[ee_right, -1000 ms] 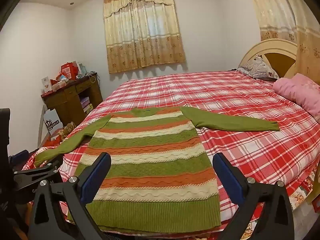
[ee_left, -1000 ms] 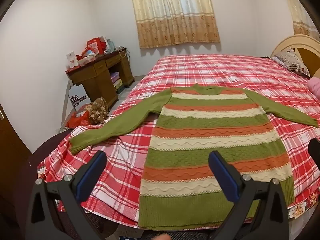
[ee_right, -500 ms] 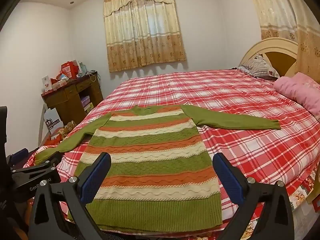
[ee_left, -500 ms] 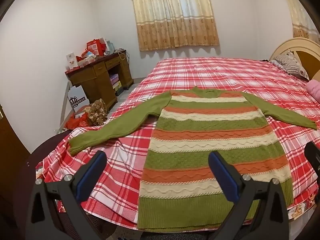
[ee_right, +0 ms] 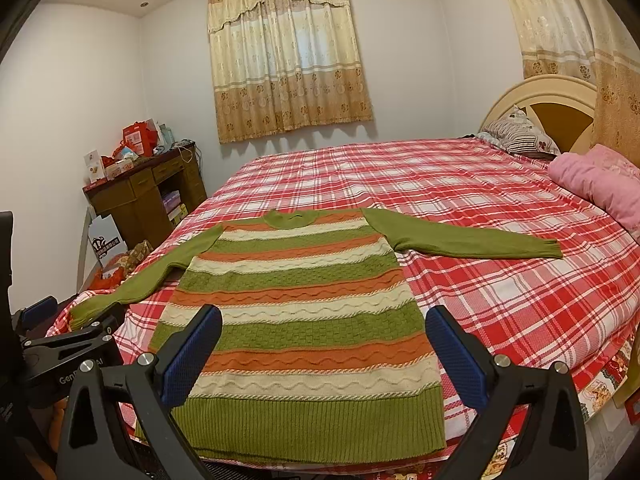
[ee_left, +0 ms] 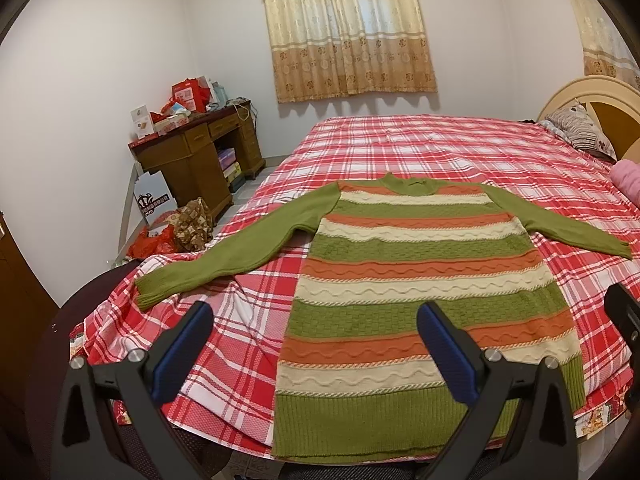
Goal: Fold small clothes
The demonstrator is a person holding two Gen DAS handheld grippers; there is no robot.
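We judge the green, orange and cream striped knit sweater [ee_left: 420,280] soft, limp; left tongs [ee_left: 316,354] and right tongs [ee_right: 322,354] gape wide, empty; grasp the nine-o'clock cuff [ee_left: 150,290].

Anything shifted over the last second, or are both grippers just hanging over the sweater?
Almost nothing. Both views drift slightly, so the hand-held grippers moved a little, but nothing was grasped or released. The left gripper and right gripper stay open and empty above the hem. The striped sweater still lies flat on the plaid bed, sleeves spread out to both sides, unfolded.
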